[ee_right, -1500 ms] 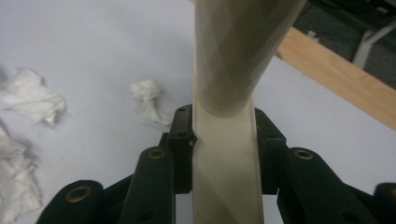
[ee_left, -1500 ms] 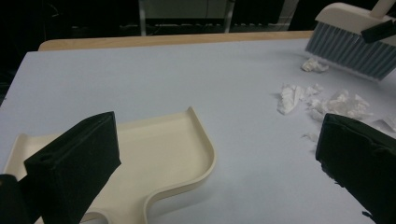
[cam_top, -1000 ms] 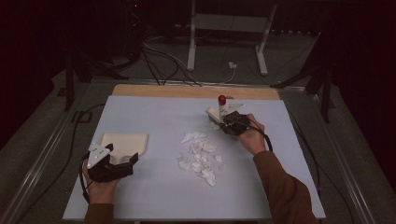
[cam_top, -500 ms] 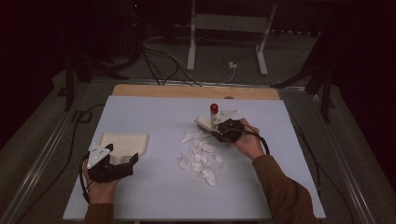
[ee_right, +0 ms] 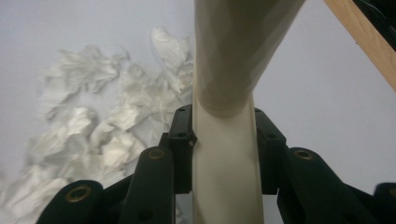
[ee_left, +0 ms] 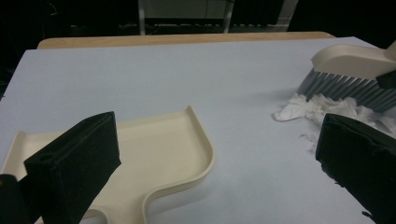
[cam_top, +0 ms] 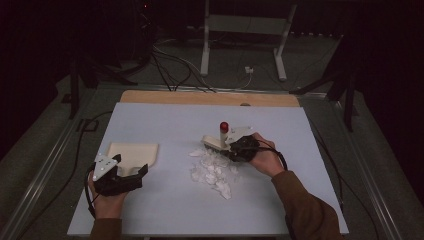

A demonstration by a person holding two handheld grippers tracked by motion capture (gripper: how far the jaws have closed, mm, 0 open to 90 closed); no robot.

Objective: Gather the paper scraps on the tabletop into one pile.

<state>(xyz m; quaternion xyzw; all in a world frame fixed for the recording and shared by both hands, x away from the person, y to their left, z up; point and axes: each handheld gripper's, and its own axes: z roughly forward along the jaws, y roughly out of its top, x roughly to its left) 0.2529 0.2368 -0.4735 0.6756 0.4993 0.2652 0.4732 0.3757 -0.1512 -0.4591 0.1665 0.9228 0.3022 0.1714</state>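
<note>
Pale table (cam_top: 165, 210): we clamp the brush (cam_top: 216, 141) in our right gripper (cam_top: 234, 149) against scraps (cam_top: 212, 170); left gripper (cam_top: 131, 172), released, awaits the dustpan (cam_top: 134, 155).

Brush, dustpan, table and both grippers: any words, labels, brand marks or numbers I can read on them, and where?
None can be read.
brush: plain cream back and handle, no print.
dustpan: plain cream, no mark.
table: bare pale top, no label.
left gripper and right gripper: black, no lettering legible.
paper scraps: white, no writing visible.
</note>
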